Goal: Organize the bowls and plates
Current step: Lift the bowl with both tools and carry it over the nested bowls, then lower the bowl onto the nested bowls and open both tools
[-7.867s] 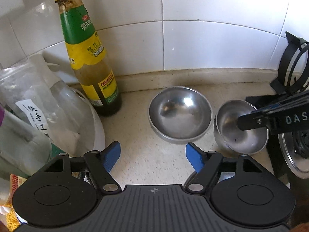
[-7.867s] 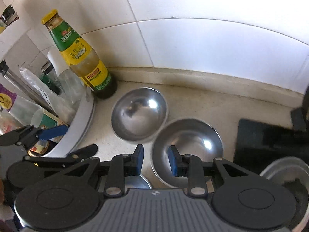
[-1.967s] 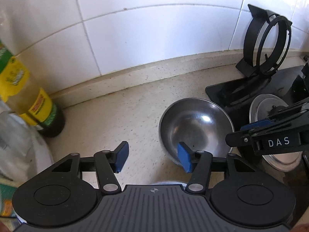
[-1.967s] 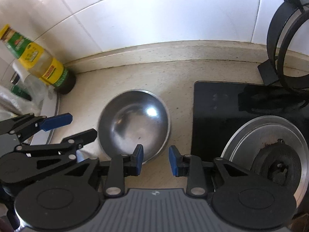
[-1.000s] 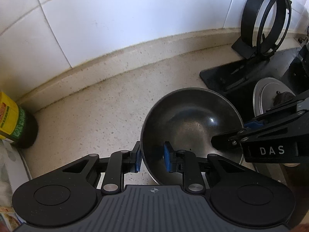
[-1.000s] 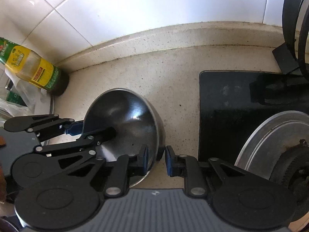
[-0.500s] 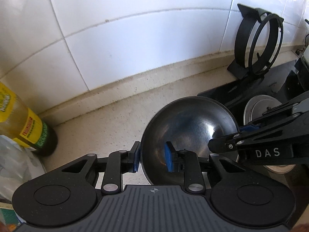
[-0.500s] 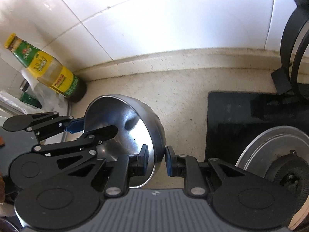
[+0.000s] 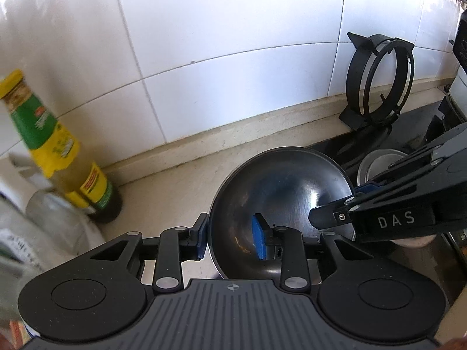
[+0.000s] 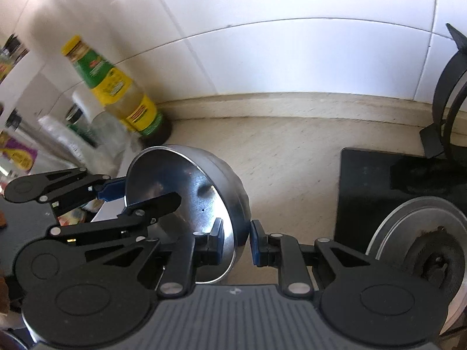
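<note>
While both grippers pinch its rim, the steel bowl [image 9: 280, 201] hangs tilted above the bench [image 9: 175, 192]: left gripper [image 9: 232, 240] clamped near edge, right gripper [image 10: 237, 243] opposite. Thin, light, slick metal; rim holds best. Tiled wall ahead, sauce bottle [image 10: 116, 93] far left, stovetop [image 10: 379, 186] right.

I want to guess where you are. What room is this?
Most likely a kitchen: a sauce bottle stands on a counter by a tiled wall, beside a gas stove, with a steel bowl.
</note>
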`<action>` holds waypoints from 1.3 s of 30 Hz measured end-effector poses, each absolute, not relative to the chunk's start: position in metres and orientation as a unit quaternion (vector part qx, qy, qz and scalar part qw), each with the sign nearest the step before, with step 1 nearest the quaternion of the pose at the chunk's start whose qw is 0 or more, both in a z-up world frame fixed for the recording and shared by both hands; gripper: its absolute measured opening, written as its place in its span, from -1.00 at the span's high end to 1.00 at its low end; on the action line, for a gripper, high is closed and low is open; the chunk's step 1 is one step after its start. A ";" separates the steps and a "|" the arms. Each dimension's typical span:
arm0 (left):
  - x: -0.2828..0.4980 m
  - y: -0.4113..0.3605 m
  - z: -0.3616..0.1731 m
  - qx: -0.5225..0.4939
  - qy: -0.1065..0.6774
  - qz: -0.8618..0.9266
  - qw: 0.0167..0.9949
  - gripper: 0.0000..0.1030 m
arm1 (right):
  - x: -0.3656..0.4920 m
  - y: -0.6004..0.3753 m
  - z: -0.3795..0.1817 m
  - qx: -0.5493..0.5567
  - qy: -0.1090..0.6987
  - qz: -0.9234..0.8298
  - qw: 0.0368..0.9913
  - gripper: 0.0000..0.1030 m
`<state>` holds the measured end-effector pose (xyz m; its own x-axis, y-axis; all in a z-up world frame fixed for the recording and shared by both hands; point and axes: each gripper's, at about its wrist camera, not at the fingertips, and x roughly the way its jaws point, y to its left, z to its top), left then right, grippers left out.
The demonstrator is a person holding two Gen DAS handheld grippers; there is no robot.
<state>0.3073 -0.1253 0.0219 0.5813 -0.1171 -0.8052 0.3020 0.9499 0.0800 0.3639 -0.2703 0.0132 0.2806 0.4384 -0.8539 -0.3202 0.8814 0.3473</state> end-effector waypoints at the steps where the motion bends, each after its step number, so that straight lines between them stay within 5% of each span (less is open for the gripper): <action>1: 0.303 -0.123 0.022 0.102 0.443 -0.117 0.883 0.23 | 0.361 -0.268 0.015 0.051 0.551 0.241 0.797 0.19; 39: 0.257 -0.080 0.005 0.092 0.461 -0.112 0.875 0.17 | 0.327 -0.223 0.000 -0.037 0.565 0.245 0.787 0.12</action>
